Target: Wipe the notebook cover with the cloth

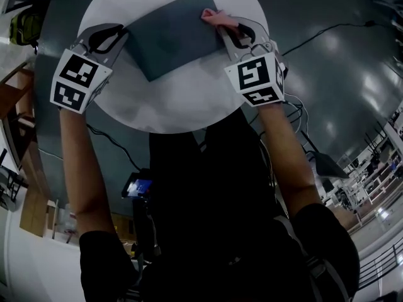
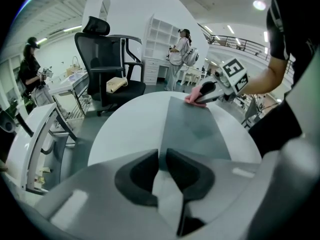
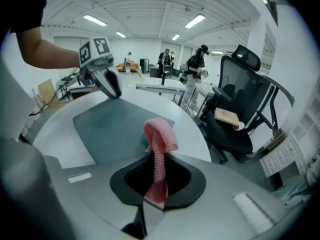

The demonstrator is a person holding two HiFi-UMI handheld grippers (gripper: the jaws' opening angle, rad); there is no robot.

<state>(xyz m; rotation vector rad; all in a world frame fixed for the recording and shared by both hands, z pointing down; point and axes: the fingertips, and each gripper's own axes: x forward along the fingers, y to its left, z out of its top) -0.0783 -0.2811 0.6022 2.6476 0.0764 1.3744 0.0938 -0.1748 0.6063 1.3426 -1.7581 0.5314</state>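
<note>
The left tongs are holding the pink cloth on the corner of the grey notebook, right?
Not quite. It is the right tongs that are holding the pink cloth on the corner of the grey notebook, as the right gripper view shows. The left tongs hold no cloth.

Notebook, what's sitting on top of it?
A pink cloth, pinched by the right gripper, rests on one corner of the notebook. The cover under the cloth is hidden.
</note>
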